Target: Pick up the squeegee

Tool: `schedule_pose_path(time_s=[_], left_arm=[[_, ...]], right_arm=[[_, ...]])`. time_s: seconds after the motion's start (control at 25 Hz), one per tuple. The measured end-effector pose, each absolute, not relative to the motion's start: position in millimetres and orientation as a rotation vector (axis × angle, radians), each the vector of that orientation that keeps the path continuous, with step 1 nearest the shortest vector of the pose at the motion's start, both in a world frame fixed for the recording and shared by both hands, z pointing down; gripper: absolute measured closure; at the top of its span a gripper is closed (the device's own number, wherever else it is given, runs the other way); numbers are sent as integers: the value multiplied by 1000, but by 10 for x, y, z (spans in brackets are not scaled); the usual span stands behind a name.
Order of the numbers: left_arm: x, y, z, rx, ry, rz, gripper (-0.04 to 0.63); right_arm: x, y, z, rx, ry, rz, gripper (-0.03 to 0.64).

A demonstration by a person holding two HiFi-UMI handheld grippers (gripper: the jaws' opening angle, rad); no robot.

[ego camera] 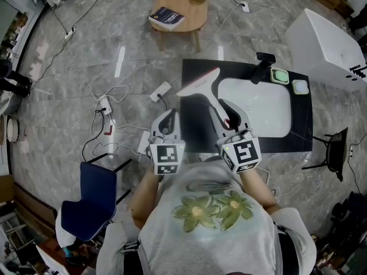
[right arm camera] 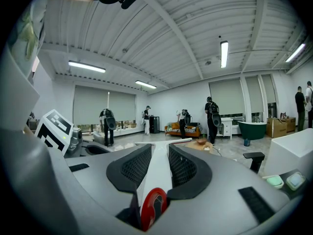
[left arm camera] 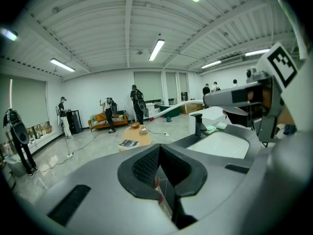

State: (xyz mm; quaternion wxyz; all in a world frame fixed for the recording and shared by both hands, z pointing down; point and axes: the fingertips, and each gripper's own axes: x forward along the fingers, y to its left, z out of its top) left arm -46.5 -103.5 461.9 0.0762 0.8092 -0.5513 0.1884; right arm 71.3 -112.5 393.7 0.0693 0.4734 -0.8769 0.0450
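Note:
The squeegee (ego camera: 207,91) has a white handle with a red butt end and a wide blade that points away from me. My right gripper (ego camera: 227,111) is shut on its handle and holds it about level over the left part of the black counter (ego camera: 195,125). In the right gripper view the handle (right arm camera: 157,175) runs between both mesh pads, red end nearest the camera. My left gripper (ego camera: 166,122) hangs beside it to the left, shut with nothing between its pads (left arm camera: 146,166). From the left gripper view the blade (left arm camera: 177,106) shows in the air to the right.
A white sink (ego camera: 255,112) is set in the counter, with a black faucet (ego camera: 262,67) and two soap dishes (ego camera: 280,76) behind it. On the floor lie cables and a power strip (ego camera: 160,90). A blue chair (ego camera: 92,202) stands at my left, a wooden table (ego camera: 179,7) farther off. Several people stand across the room.

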Motion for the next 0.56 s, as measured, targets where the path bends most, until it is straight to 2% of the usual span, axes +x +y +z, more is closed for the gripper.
schedule_pose_path(time_s=[0.56], left_arm=[[-454, -1025, 4604, 2425, -1656, 556, 586]], right_arm=[[716, -1109, 3901, 1418, -2646, 129, 497]])
